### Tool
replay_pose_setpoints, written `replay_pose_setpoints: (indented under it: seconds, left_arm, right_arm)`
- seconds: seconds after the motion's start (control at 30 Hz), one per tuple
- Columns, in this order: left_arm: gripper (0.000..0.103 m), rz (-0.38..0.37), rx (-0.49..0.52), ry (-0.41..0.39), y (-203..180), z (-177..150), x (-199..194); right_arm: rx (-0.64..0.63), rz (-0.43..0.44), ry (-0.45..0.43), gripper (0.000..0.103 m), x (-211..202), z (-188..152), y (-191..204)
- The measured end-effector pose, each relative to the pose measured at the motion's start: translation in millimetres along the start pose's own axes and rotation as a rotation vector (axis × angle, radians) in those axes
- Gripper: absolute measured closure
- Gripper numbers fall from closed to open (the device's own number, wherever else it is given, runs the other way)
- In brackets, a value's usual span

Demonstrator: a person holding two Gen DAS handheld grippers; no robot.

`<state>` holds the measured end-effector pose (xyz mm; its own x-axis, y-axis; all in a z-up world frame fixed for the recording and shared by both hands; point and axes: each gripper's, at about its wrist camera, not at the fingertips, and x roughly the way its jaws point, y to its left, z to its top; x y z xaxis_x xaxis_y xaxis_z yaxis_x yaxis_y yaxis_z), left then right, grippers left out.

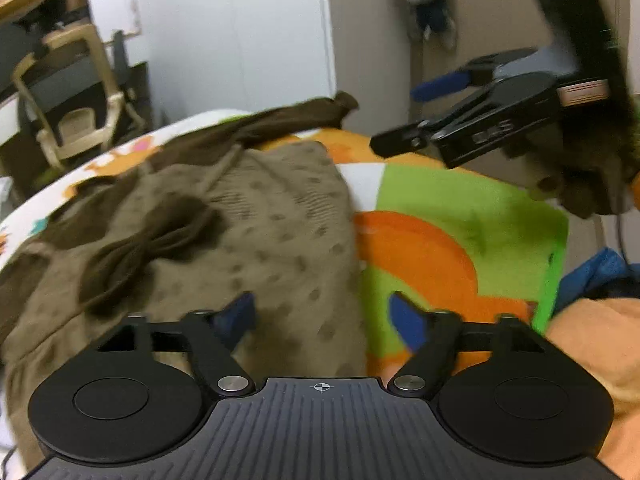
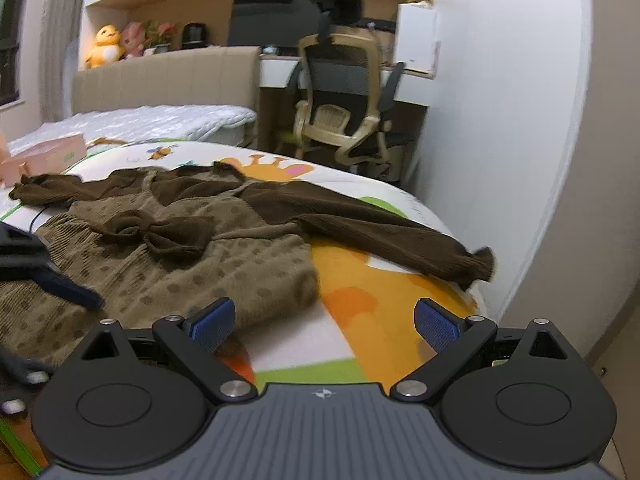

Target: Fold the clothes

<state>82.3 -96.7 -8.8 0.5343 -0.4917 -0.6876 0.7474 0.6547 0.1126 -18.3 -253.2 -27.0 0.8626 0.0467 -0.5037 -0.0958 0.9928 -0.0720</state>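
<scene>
Where dress (image 2: 180,256) lies, cartoon bedspread (image 2: 360,320).

A home bedroom, prob. a child's. A bed (image 2: 168,120) with padded headboard (image 2: 164,76) is seen; plush toys (image 2: 105,46) are lined up on the ledge just above the headboard. A desk w/ monitor (image 2: 264,20) and mesh office chair (image 2: 344,100) is set right of the bed. A cartoon-print quilt (image 2: 380,312) is spread in front of the bed, w/ a brown dress (image 2: 192,248) laid on it.
</scene>
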Motion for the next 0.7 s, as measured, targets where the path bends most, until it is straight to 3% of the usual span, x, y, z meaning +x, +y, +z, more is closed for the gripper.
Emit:
replay_pose_setpoints:
  seconds: [0.07,0.13,0.23,0.43,0.57,0.67,0.7]
  left_arm:
    - [0.096,0.036,0.024,0.006,5.8,8.7,8.1]
    - [0.096,0.055,-0.017,-0.04,28.6,20.7,-4.9]
    - [0.097,0.119,-0.109,-0.11,67.1,36.1,-38.5]
    - [0.096,0.161,-0.213,-0.143,106.5,44.1,-63.2]
    - [0.096,0.147,-0.224,-0.135,110.3,39.3,-59.1]
    - [0.096,0.129,-0.256,-0.139,116.4,34.6,-58.3]
    - [0.096,0.122,-0.271,-0.142,119.1,32.4,-58.9]
  right_arm:
    - [0.015,-0.022,-0.008,0.006,-6.5,-4.1,-4.2]
    - [-0.021,-0.031,-0.027,0.006,-14.2,-7.7,-0.3]
    - [-0.14,0.024,-0.049,0.005,-20.2,-11.3,22.3]
    - [-0.304,0.139,-0.026,0.005,9.1,-11.8,78.5]
    - [-0.247,0.197,0.038,0.005,43.9,0.4,88.6]
    - [0.046,0.358,0.124,0.011,76.5,13.2,63.9]
    - [0.14,0.403,0.147,0.022,87.4,16.7,55.5]
